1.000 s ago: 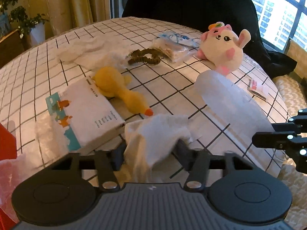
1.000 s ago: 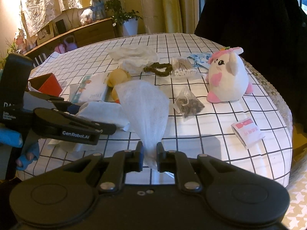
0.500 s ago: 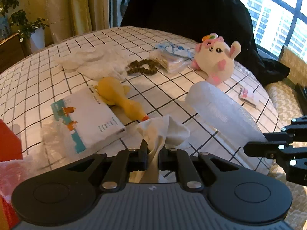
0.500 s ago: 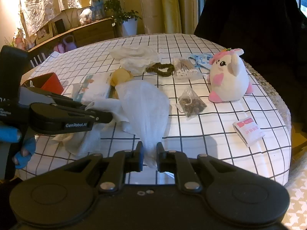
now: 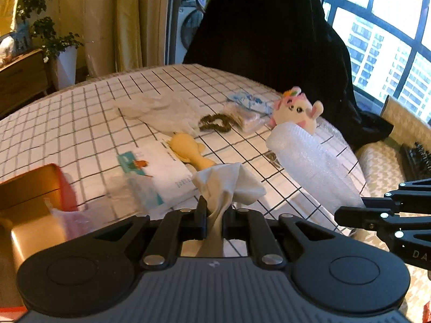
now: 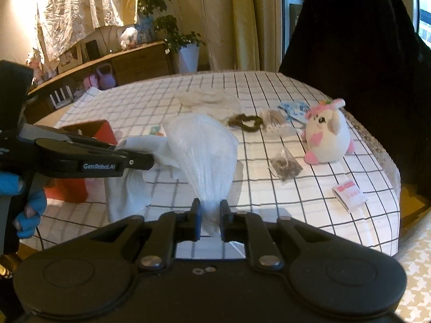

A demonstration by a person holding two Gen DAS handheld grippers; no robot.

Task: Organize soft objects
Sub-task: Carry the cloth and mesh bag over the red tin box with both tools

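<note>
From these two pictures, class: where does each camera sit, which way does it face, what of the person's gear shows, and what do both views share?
Left wrist: rides the left hand-held gripper, facing across the checked table; its fingers pinch a white cloth; the right hand-held gripper enters at right.
Right wrist: rides the right hand-held gripper, pinching a foam sheet; the left hand-held gripper and a blue-gloved hand show.
Shared: plush toy, red box.
</note>
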